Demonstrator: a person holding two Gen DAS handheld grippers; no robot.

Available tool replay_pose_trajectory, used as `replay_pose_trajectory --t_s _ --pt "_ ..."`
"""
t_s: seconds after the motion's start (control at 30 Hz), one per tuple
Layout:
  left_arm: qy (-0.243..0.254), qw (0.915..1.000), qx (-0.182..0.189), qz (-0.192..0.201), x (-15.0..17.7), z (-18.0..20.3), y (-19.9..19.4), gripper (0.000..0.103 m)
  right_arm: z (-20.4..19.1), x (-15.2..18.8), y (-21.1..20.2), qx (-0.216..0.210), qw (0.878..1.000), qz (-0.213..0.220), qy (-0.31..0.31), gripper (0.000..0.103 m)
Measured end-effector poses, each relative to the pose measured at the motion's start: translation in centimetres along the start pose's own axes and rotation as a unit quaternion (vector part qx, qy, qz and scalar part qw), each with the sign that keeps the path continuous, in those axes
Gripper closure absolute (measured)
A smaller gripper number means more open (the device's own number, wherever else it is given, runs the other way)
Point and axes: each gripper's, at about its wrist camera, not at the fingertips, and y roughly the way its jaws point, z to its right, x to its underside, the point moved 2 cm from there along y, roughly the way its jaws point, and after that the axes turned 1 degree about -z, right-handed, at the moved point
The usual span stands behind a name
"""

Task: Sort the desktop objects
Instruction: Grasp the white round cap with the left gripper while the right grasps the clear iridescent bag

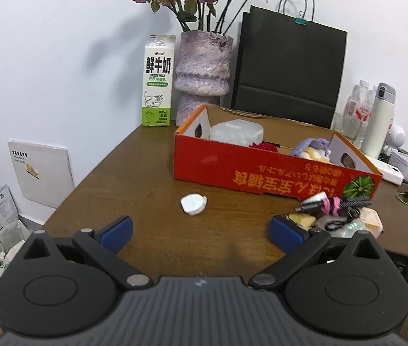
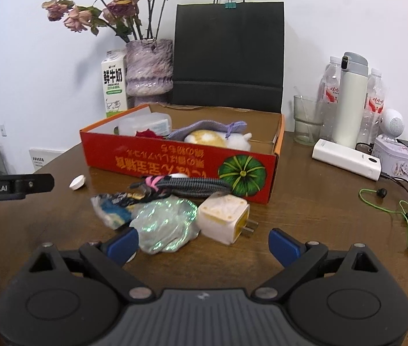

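Both grippers hang wide open and empty over the near table. The left gripper [image 1: 201, 230] faces the white tag [image 1: 193, 204]; the right gripper [image 2: 204, 240] faces the plug [image 2: 223, 219] and wrapper [image 2: 165, 223], near the box [image 2: 180, 160]. The step looks like reaching; next, close on one item.

The brown wooden tabletop [image 2: 304, 190] carries a red cardboard box [image 2: 180, 158] at centre. At 6 o'clock of the box lie a bundled cable [image 2: 186, 186], a white plug adapter [image 2: 222, 216] and a crumpled iridescent wrapper [image 2: 165, 222]. A small white case [image 1: 193, 204] lies at 8 o'clock. A white power bank [image 2: 346, 158] rests at 3 o'clock.
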Motion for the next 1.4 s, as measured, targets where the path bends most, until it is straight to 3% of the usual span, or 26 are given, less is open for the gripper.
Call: replay_pose_trajectory --t_s 0.17,0.37,0.5,0.7,0.77,0.87,0.93,0.97,1.0,1.03,1.23,1.4 --pt "0.025 0.9994 0.021 -0.012 1.2 1.5 -0.3 0.0 -0.1 0.4 -0.1 0.008 1.0 -0.008 -0.009 0.006" --pt "0.079 0.995 0.056 -0.026 2.9 5.6 -0.4 0.0 2.3 0.5 -0.7 0.017 1.0 -0.004 0.022 0.005" --pt "0.107 0.9915 0.065 -0.033 3.6 8.2 0.1 0.0 3.6 0.8 -0.9 0.018 0.999 -0.009 0.029 0.005" --pt "0.105 0.9915 0.058 -0.05 3.6 9.9 1.5 0.0 5.3 1.2 -1.0 0.021 0.999 -0.012 0.043 0.005" --pt "0.099 0.9921 0.055 -0.054 3.5 10.2 2.0 0.005 5.3 1.3 -0.7 0.015 0.998 -0.019 0.05 0.005" --pt "0.094 0.9918 0.057 -0.065 3.4 10.3 2.6 0.024 4.7 1.5 -0.3 0.011 0.999 -0.024 0.038 0.005" --pt "0.091 0.9908 0.065 -0.076 3.4 10.2 2.9 0.043 4.2 1.6 -0.1 0.008 0.999 -0.023 0.03 0.006" --pt "0.092 0.9904 0.069 -0.077 3.4 10.2 2.9 0.046 4.1 1.5 0.0 0.006 0.999 -0.022 0.028 0.006" --pt "0.094 0.9897 0.078 -0.075 3.3 10.2 2.9 0.063 4.0 1.5 0.0 0.005 0.999 -0.021 0.027 0.006" --pt "0.095 0.9886 0.089 -0.077 3.3 10.2 2.8 0.073 3.9 1.4 0.1 0.003 0.999 -0.019 0.026 0.006" --pt "0.081 0.9883 0.105 -0.076 2.7 9.2 2.5 0.074 3.4 1.2 0.3 -0.007 1.0 -0.009 0.027 0.006" --pt "0.032 0.9941 0.084 -0.062 1.3 6.3 2.2 0.074 1.5 0.5 1.1 -0.028 0.999 -0.004 0.021 0.006"
